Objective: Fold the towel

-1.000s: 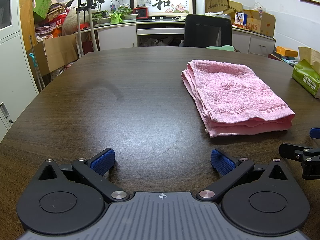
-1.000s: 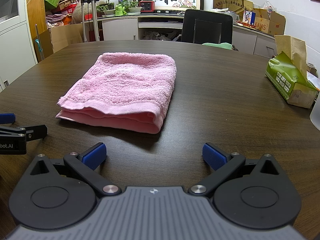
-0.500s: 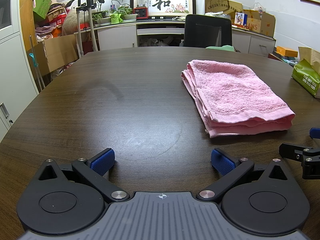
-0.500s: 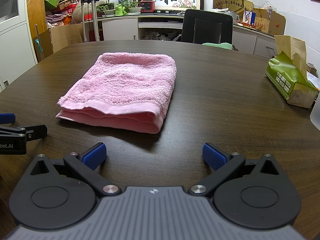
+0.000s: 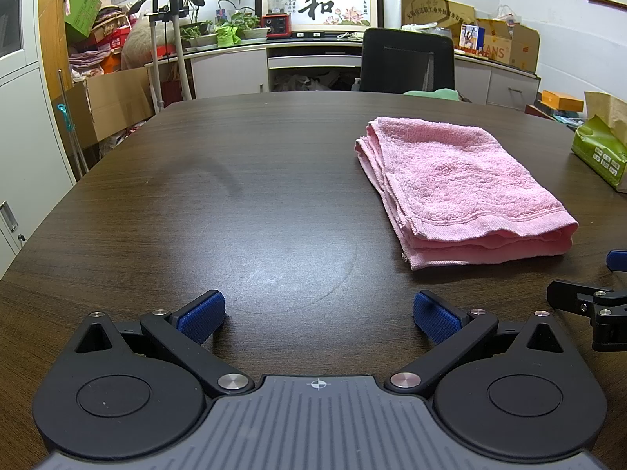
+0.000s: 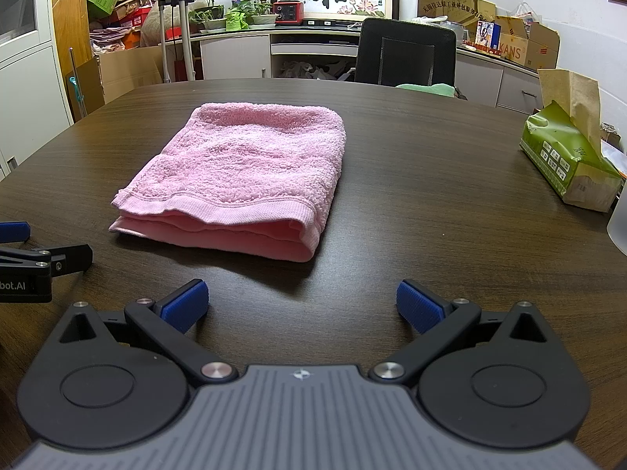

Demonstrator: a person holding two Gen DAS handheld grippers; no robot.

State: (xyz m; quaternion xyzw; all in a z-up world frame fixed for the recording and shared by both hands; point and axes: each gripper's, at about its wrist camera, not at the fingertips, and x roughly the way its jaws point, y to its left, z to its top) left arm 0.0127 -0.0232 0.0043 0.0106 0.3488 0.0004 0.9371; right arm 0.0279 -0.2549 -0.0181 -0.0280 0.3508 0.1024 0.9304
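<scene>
**A folded towel, two idle grippers, and a few ways to undo the work**

We are in a cluttered office, looking across a dark wood table [image 5: 235,196] toward a black chair [image 6: 405,53] and a counter crowded with plants and boxes. The pink towel [image 6: 243,164] lies on the table folded into a thick stack of several layers, its hemmed edges facing us. In the left wrist view it sits ahead and to the right; in the right wrist view it sits ahead and slightly left, so it lies between our two tools, a little beyond both.

Our left gripper [image 5: 318,315] and our right gripper [image 6: 301,305] both have their blue pads spread wide apart, with nothing between them, and neither touches the cloth.

We judge the folding close to done, or done. The risk from here lies in any further grasp. The near hems are not perfectly aligned, so a pinch at the front edge could catch only the top layer and peel the stack open. A pad pushed in low could shove the whole bundle across the smooth tabletop instead of lifting it. On the right, a green tissue pack [image 6: 568,164] stands well apart, yet a wide swing could knock it.
</scene>
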